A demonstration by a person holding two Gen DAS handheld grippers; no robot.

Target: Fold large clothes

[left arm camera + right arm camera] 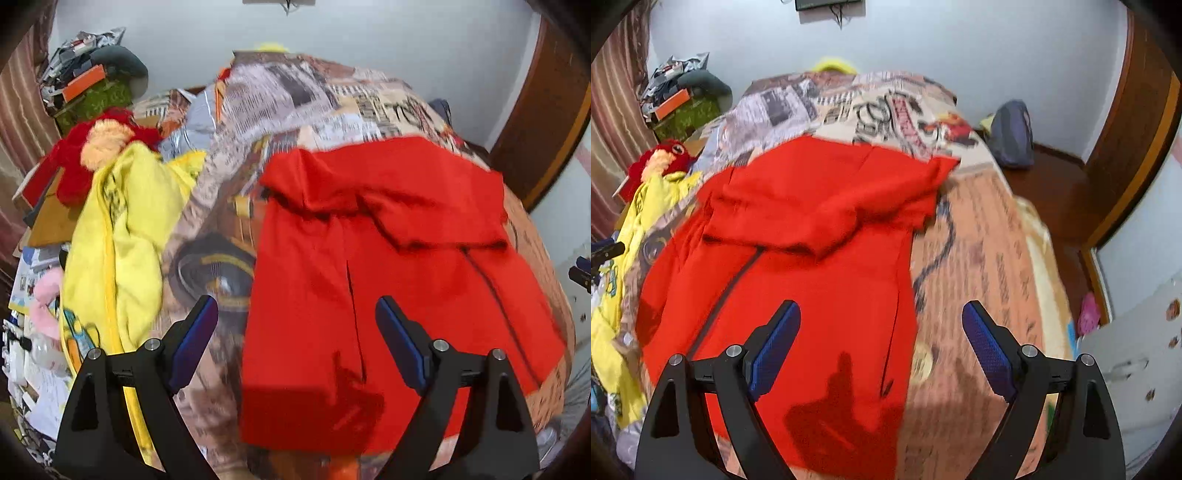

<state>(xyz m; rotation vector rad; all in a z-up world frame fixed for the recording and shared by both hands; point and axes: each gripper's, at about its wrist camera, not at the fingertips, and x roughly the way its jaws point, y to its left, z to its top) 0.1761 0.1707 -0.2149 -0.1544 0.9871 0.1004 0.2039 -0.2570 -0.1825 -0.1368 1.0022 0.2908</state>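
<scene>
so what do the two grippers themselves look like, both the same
Yes, they match. The left gripper and right gripper each have two black angular fingers with triangular cut-outs, silver round bolts at the joints, and long blue textured pads on the inner faces.

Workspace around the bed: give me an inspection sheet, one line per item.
Surface: bed with a printed cover.
Job's things: red garment lies spread on the bed, its far part folded over; not held.
Clutter: yellow garment bunched beside it; red plush toy; papers at the bed's edge.
Grippers: left gripper and right gripper above the garment, jaws wide, nothing between them.
Cables: short wires under a wall-mounted device.
Surroundings: pale wall, striped curtain, backpack on the floor, wooden door frame.
</scene>
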